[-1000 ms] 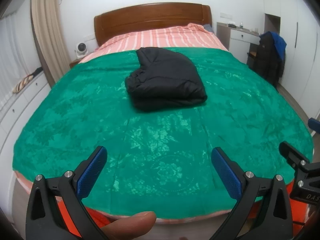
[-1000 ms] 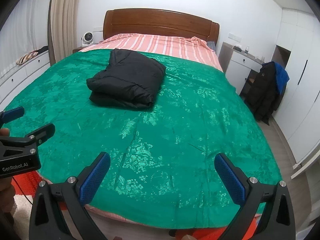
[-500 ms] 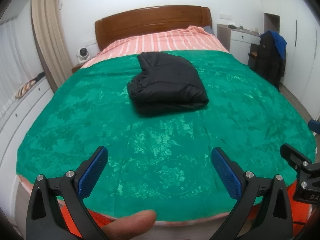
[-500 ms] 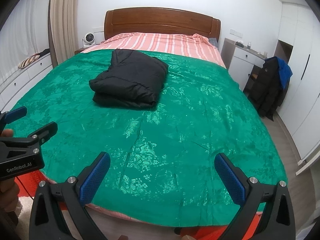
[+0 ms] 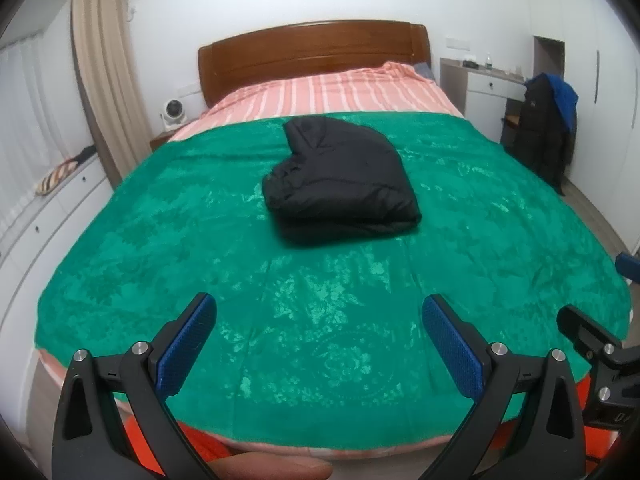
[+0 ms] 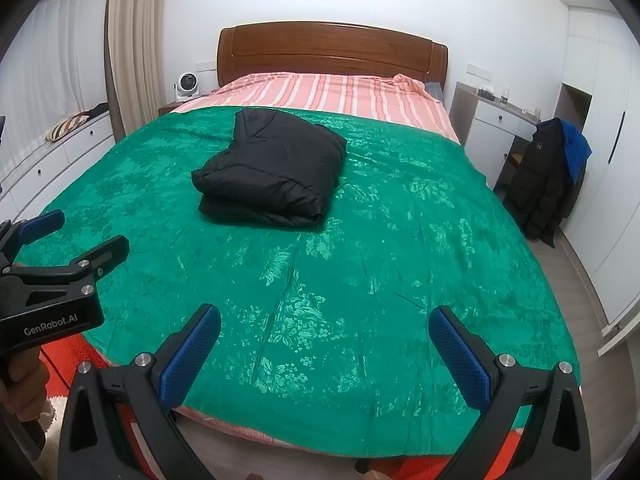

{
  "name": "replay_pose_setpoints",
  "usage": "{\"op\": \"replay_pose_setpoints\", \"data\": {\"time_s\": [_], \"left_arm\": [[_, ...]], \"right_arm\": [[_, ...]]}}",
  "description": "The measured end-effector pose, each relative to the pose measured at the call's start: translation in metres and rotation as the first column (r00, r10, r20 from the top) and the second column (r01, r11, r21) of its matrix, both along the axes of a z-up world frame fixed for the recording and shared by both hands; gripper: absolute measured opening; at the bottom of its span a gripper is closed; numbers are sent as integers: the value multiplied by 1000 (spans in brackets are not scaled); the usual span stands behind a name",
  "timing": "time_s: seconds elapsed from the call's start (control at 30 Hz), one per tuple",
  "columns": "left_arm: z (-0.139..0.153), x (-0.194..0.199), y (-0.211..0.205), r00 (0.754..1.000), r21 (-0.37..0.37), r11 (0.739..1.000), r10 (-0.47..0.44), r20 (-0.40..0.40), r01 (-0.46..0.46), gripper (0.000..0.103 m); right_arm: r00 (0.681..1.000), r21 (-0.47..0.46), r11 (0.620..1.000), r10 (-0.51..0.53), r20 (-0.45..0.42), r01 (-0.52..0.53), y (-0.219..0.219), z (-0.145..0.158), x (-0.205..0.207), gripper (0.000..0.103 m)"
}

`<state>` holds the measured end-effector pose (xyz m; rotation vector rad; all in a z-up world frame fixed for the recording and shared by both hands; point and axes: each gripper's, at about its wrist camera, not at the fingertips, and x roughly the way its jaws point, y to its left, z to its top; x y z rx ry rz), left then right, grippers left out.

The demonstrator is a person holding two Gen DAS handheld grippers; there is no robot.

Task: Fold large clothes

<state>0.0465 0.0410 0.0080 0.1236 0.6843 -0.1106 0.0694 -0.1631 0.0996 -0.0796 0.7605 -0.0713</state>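
Black padded jacket [image 5: 340, 184], folded into a thick bundle, on the green bedspread [image 5: 320, 320] near the middle of the bed, closer to the striped pink sheet [image 5: 332, 92] than to the foot. Hood or collar end turned toward the headboard [image 5: 312, 52]; stacked folded edges facing the foot, seen as two rounded layers from the right wrist view. Probably soft, puffy and light for its bulk, with a smooth shell likely to slip and to spring open when lifted; best taken at the thick folded edge nearest the foot, pinching all layers together, one tool at each corner. By the look of it, folding already done or nearly so.

Well apart from both tools, across a wide stretch of bare bedspread. Left tool [image 5: 320, 344] at the foot of the bed, jaws spread wide, nothing between them, jacket straight ahead. Right tool [image 6: 324, 352] likewise spread and empty, just beside the left one, jacket ahead and a little to its left. Farther out: white desk [image 5: 488, 84] and a dark coat [image 5: 540, 128] on a chair at the right, curtain [image 5: 104, 80] at the left.
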Motion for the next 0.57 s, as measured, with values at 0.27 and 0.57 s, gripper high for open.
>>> {"op": "replay_pose_setpoints", "data": {"time_s": [0.27,0.57], "left_arm": [[-1,1,0,1000,5,1000,4,-9,-4,103],[-1,1,-2,1000,11,1000,14,7,-14,103]], "right_arm": [[1000,-2,1000,-15,-8,15,-4,-2,1,103],[1000,0,1000,-19,-7,19,-7,-1,1,103]]}}
